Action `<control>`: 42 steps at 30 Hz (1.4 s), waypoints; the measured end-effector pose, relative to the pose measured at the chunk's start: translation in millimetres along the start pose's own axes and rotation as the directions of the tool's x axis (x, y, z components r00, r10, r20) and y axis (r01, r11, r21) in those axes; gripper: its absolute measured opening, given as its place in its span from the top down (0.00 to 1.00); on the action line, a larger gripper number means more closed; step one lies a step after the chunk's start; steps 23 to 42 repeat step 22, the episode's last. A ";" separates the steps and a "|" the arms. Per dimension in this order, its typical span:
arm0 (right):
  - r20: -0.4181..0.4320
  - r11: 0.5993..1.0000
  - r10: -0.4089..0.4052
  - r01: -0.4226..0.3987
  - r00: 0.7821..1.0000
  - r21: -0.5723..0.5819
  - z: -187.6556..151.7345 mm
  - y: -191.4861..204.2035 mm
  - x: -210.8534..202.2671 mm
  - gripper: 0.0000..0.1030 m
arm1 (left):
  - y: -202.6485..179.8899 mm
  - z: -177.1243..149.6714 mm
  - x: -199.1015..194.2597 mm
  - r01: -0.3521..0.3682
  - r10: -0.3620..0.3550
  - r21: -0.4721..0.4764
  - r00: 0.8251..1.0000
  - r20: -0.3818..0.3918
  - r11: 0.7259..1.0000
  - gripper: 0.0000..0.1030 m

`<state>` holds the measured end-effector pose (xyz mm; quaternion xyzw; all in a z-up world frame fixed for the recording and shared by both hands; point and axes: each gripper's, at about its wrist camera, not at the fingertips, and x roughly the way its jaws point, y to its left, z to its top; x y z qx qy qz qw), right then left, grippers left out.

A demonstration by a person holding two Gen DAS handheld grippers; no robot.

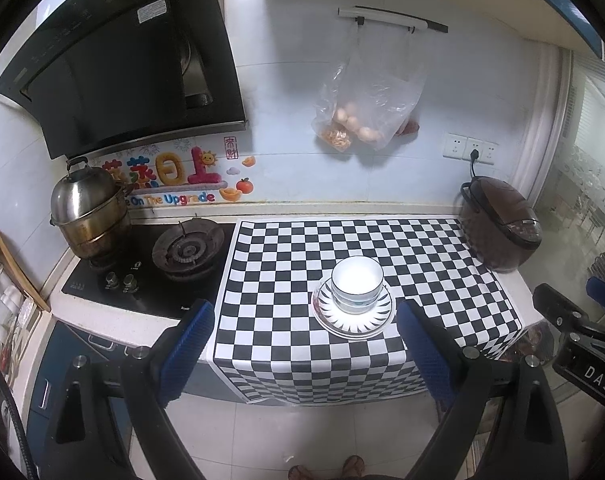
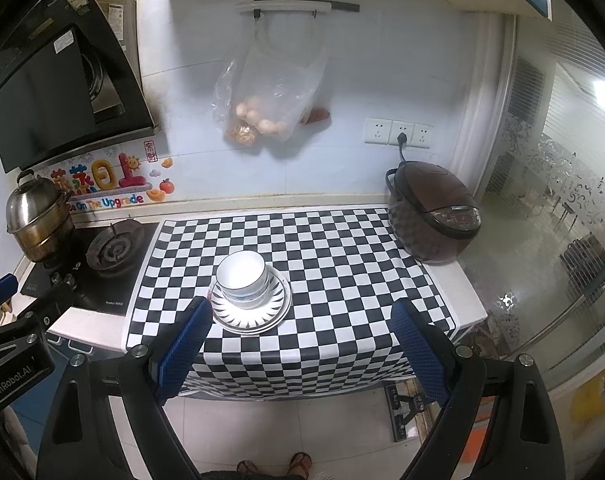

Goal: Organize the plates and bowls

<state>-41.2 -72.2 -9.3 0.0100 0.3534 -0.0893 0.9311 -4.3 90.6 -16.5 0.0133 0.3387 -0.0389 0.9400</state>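
A stack of white bowls (image 1: 357, 283) sits on a stack of plates (image 1: 353, 320) with a black ray pattern, on the checkered cloth (image 1: 294, 264). The right wrist view shows the same bowls (image 2: 243, 278) and plates (image 2: 251, 312). My left gripper (image 1: 306, 344) is open and empty, held back from the counter, in front of the stack. My right gripper (image 2: 302, 344) is open and empty, also held back, with the stack just beyond its left finger. Each gripper shows at the edge of the other's view.
A brown rice cooker (image 1: 498, 226) stands at the cloth's right end. A gas hob (image 1: 186, 248) with a steel steamer pot (image 1: 87, 210) is to the left. A plastic bag of food (image 1: 366, 108) hangs on the wall. The counter's front edge drops to the floor.
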 end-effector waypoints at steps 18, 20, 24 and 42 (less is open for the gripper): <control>0.001 1.000 0.003 -0.003 1.000 0.003 1.4 0.3 3.1 0.10 | 0.2 1.8 0.8 -0.006 0.006 -0.003 1.000 0.007 1.000 0.10; -0.001 1.000 0.004 -0.004 1.000 -0.001 1.9 0.4 4.5 0.10 | -0.7 2.8 -0.4 -0.008 0.008 -0.004 1.000 0.009 1.000 0.10; -0.002 1.000 0.007 -0.007 1.000 -0.003 1.6 1.1 5.4 0.10 | -0.9 3.6 -0.1 -0.006 0.006 -0.005 1.000 0.010 1.000 0.10; -0.002 1.000 0.007 -0.007 1.000 -0.003 1.6 1.1 5.4 0.10 | -0.9 3.6 -0.1 -0.006 0.006 -0.005 1.000 0.010 1.000 0.10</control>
